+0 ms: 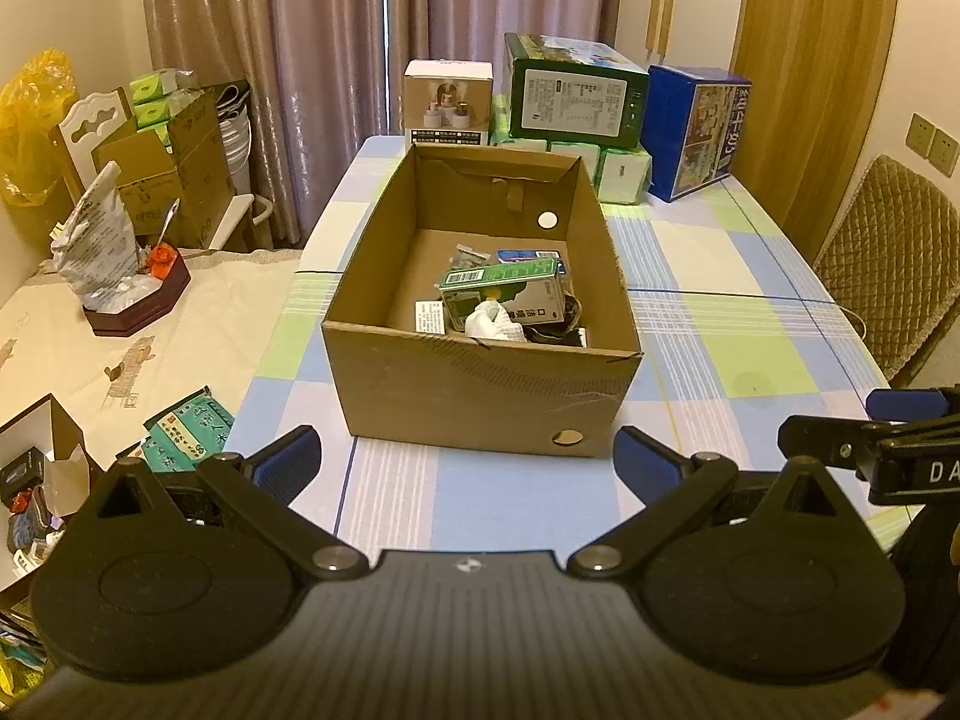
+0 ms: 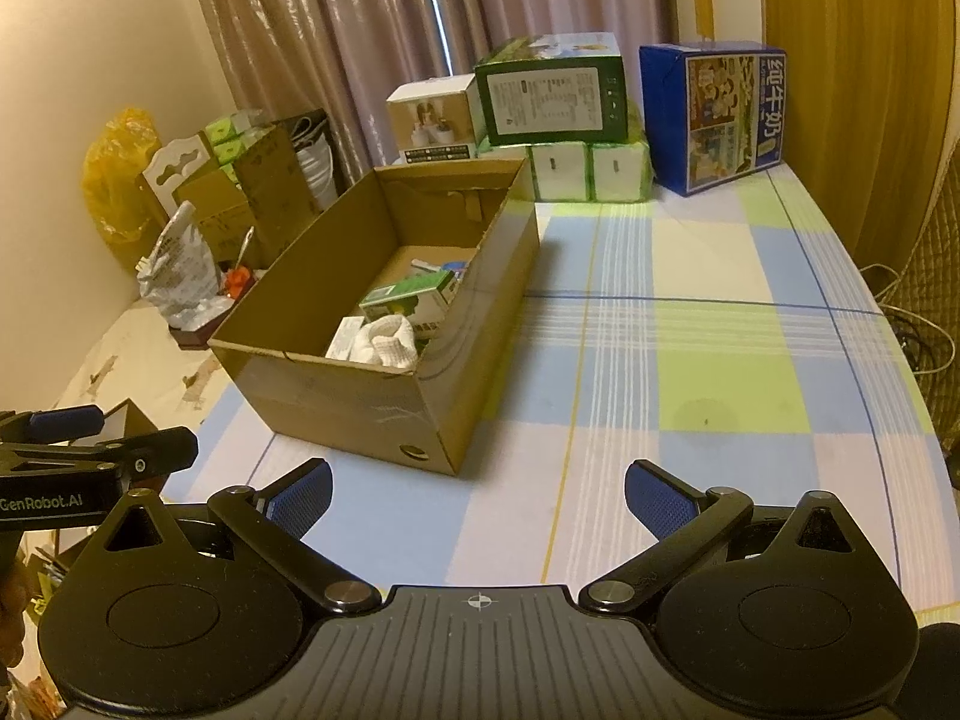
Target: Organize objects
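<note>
An open cardboard box (image 1: 480,402) (image 2: 336,396) stands on the checked tablecloth (image 1: 720,324) (image 2: 690,360). Inside it lie a green carton (image 1: 504,285) (image 2: 411,297), a white crumpled cloth (image 1: 495,324) (image 2: 390,342), a blue packet (image 1: 528,255) and some smaller items. My left gripper (image 1: 465,459) hangs open just in front of the box's near wall, with nothing between its fingers. My right gripper (image 2: 477,495) is open too, over the cloth to the right of the box's near corner, and holds nothing. Each gripper shows at the edge of the other's view.
At the table's far end stand a white box (image 1: 447,102), a green box (image 1: 573,90) on tissue packs (image 1: 624,174) and a blue milk carton box (image 1: 699,132) (image 2: 714,114). A second table (image 1: 120,324) on the left carries bags and packets. A quilted chair (image 1: 888,264) stands at the right.
</note>
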